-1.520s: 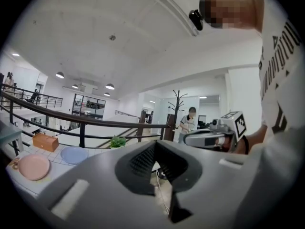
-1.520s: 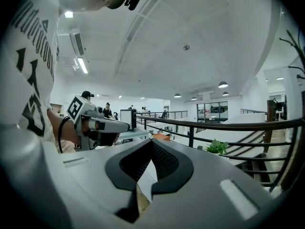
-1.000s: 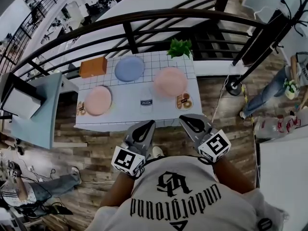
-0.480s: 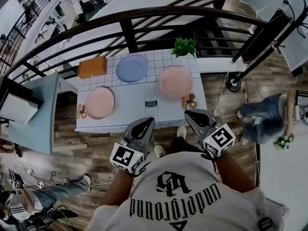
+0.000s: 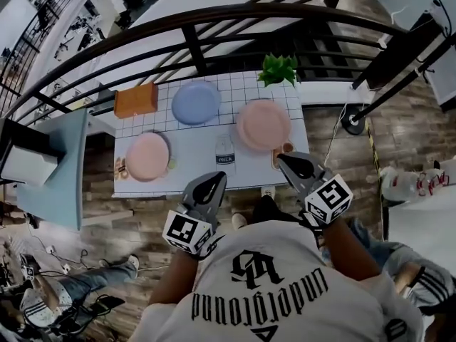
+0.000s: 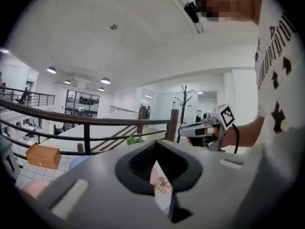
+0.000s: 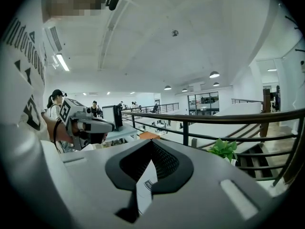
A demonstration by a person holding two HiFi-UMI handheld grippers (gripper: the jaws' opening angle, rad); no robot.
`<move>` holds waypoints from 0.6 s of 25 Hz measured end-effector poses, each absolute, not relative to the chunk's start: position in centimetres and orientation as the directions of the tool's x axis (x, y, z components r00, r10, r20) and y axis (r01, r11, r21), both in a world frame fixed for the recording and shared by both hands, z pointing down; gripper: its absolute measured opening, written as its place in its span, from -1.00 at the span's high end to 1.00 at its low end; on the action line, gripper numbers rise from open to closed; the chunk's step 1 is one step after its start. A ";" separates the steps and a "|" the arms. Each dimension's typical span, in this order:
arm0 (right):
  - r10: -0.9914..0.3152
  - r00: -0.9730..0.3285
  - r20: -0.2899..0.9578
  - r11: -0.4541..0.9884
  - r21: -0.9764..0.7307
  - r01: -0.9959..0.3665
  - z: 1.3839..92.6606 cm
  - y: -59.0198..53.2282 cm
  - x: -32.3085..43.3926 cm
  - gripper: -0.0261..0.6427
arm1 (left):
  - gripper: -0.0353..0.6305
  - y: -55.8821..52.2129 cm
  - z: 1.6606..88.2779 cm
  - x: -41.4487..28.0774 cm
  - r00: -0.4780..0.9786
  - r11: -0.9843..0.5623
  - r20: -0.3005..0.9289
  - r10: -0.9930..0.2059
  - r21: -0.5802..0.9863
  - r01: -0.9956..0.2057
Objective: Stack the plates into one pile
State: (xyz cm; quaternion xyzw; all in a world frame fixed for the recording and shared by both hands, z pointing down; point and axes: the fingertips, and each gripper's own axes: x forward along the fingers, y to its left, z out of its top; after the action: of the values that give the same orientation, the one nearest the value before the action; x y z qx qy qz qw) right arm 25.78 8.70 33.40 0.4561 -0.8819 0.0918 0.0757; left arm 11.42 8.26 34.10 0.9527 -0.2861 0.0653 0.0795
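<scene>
Three plates lie apart on the white gridded table (image 5: pixel 192 137): a blue plate (image 5: pixel 195 102) at the back, one pink plate (image 5: pixel 147 156) at the front left and another pink plate (image 5: pixel 263 125) at the right. My left gripper (image 5: pixel 212 179) hovers over the table's near edge, shut and empty. My right gripper (image 5: pixel 286 159) is also shut with nothing in it, its tip over the front right corner. In the left gripper view the blue plate (image 6: pixel 76 162) and a pink plate (image 6: pixel 32 188) show low at the left.
A milk bottle (image 5: pixel 225 152) stands between the two pink plates. An orange box (image 5: pixel 137 100) sits at the back left, a potted plant (image 5: pixel 279 69) at the back right. Small snack dishes lie at the front corners (image 5: pixel 279 155). A dark railing (image 5: pixel 214 20) runs behind the table.
Both grippers have stayed shut and empty. The right one has crept forward over the table's front right corner. My view has shifted a little, and people on the floor have moved.
</scene>
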 end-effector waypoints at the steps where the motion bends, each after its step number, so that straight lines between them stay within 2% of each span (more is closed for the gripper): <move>1: -0.788 -0.574 0.223 0.568 -0.097 -0.818 33.6 7.9 26.2 0.92 | 0.75 7.6 34.4 11.8 0.825 -0.820 0.177 -0.537 0.120 -0.559; 7: -0.771 -0.580 0.263 0.568 -0.125 -0.813 35.8 3.7 29.5 0.92 | 0.75 3.8 37.1 14.8 0.818 -0.805 0.222 -0.531 0.170 -0.569; 15: -0.749 -0.550 0.370 0.532 -0.158 -0.832 41.0 -1.5 34.8 0.92 | 0.75 -0.7 41.2 20.1 0.807 -0.824 0.314 -0.499 0.117 -0.555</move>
State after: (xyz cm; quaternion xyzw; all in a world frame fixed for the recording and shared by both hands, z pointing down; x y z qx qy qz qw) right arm 34.81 -1.52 41.00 0.4565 -0.8657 0.1597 0.1294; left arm 20.11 -0.66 41.16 0.9452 -0.2788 0.1362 0.1021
